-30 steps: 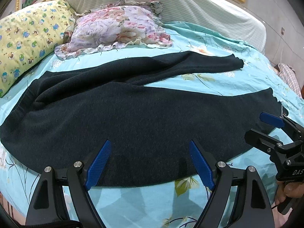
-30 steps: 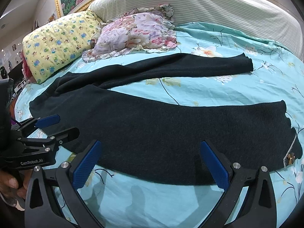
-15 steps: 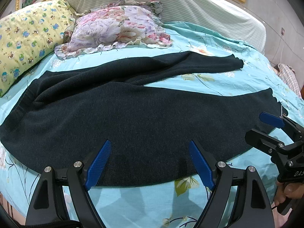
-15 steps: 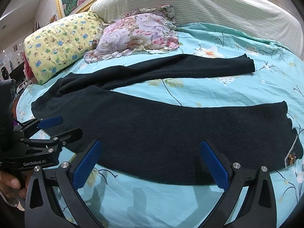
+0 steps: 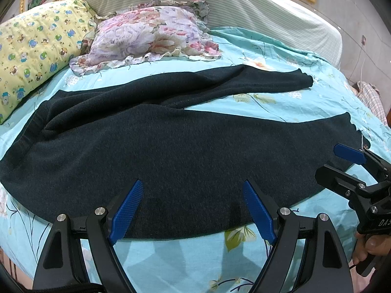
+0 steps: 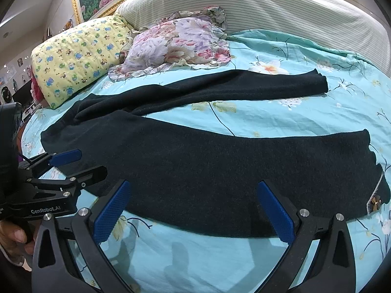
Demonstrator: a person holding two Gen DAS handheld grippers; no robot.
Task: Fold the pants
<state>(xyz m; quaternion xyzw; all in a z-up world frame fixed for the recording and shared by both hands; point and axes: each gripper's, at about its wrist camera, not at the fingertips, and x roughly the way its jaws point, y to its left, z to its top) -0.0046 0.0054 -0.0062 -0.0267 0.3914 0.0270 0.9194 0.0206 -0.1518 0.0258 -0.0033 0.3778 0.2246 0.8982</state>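
Dark navy knit pants (image 5: 171,146) lie spread flat on the turquoise floral bedsheet (image 5: 293,107), waistband at the left, the two legs splayed apart toward the right. They also show in the right wrist view (image 6: 220,166). My left gripper (image 5: 193,190) is open and empty, hovering over the near edge of the near leg. My right gripper (image 6: 193,190) is open and empty over the same near leg, further right. Each gripper shows in the other's view, the right one (image 5: 342,163) and the left one (image 6: 78,163), both with jaws apart.
A yellow cartoon-print pillow (image 5: 31,56) and a floral ruffled pillow (image 5: 151,39) lie at the head of the bed. A striped headboard (image 5: 268,7) runs behind them. The near leg's hem has a small bow trim (image 6: 375,204). The bed's near edge is just below the grippers.
Almost nothing has moved. The right gripper has drifted slightly, shifting its view a little; the pants and the left gripper stay as they were.
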